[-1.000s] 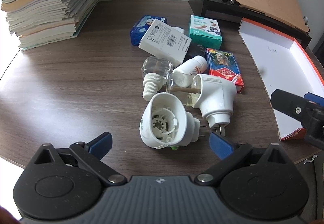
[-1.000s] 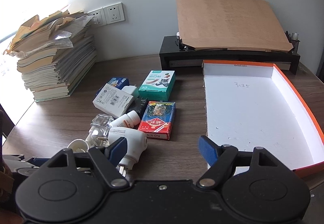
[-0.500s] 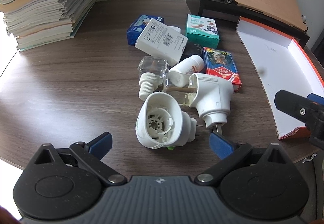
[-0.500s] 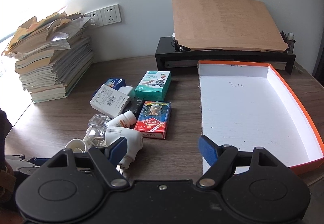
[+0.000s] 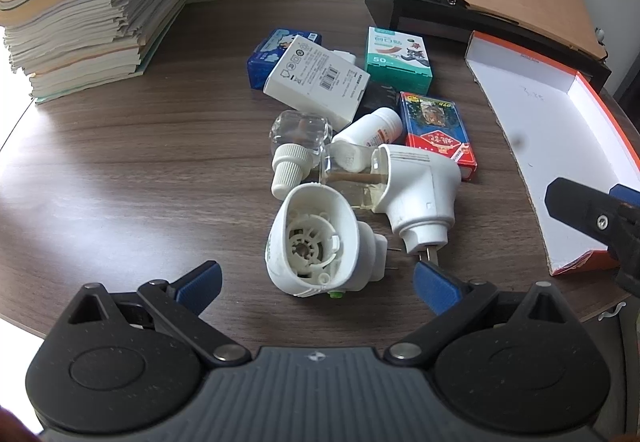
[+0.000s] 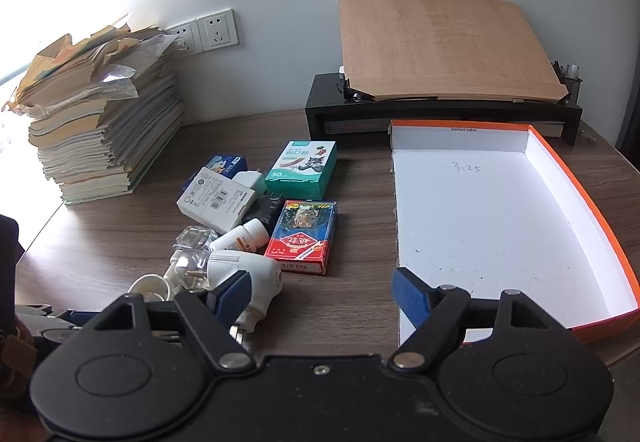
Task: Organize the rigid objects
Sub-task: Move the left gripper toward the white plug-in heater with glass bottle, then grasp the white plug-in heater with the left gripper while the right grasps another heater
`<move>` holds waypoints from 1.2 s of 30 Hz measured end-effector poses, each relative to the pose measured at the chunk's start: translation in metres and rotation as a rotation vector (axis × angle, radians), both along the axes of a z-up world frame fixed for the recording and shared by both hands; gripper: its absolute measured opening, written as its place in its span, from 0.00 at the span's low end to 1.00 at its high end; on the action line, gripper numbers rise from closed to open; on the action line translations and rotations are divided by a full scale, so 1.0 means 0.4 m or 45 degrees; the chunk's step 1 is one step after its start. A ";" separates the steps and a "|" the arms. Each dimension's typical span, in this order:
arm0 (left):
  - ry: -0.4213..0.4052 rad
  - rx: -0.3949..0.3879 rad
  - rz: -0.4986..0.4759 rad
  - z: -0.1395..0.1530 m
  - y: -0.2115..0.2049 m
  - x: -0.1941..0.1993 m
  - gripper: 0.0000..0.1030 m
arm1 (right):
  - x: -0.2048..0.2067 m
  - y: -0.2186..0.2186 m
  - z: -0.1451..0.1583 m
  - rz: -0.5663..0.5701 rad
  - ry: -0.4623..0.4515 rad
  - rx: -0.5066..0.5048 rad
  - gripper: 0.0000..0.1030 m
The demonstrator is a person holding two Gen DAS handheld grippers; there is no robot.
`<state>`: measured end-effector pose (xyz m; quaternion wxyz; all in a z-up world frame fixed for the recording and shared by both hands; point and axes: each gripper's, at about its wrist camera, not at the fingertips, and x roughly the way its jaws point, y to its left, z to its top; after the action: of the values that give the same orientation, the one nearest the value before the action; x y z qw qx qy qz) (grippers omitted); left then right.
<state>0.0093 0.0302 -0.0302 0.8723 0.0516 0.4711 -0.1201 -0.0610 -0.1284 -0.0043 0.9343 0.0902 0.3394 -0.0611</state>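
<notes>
Both tools are sitting spread wide, gripping nothing: left tool [image 5: 316,276] is hovering right over the white plug-in vaporizer [image 5: 320,242] lying on the surface [image 5: 140,170], right tool [image 6: 320,292] is hanging beside the orange box lid [image 6: 592,198].

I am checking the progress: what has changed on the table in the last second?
Very little. The left gripper has crept slightly toward the nearest white plug-in, its jaws open around it but not closed. The right gripper shifted slightly, open and holding nothing. The pile of items, the books and the empty orange box stayed in place.
</notes>
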 end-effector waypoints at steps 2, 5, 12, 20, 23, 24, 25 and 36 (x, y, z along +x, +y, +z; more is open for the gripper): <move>0.002 0.001 -0.006 -0.002 -0.001 0.003 1.00 | 0.001 -0.001 -0.001 -0.004 -0.003 0.002 0.88; 0.005 0.005 -0.016 -0.008 -0.004 0.009 1.00 | 0.004 -0.002 -0.003 -0.009 -0.002 0.020 0.88; -0.001 -0.014 -0.035 -0.038 0.001 0.031 0.83 | 0.018 -0.004 -0.018 -0.009 -0.013 0.050 0.88; -0.043 -0.089 -0.080 -0.050 0.028 0.022 0.70 | 0.059 0.015 -0.042 0.067 0.014 0.071 0.88; -0.040 -0.108 -0.063 -0.046 0.053 0.021 0.70 | 0.091 0.026 -0.055 0.107 0.028 0.105 0.88; -0.039 -0.112 -0.053 -0.044 0.064 0.021 0.70 | 0.104 0.031 -0.061 0.129 0.034 0.119 0.88; -0.041 -0.117 -0.043 -0.042 0.074 0.022 0.70 | 0.117 0.035 -0.068 0.151 0.039 0.135 0.88; -0.066 -0.144 0.011 -0.032 0.161 0.029 0.66 | 0.246 0.116 -0.174 0.325 0.172 0.039 0.88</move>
<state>0.0208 0.0946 -0.0432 0.8863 0.0033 0.4410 -0.1414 0.0374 -0.0821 -0.0739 0.9081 0.0563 0.4110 0.0574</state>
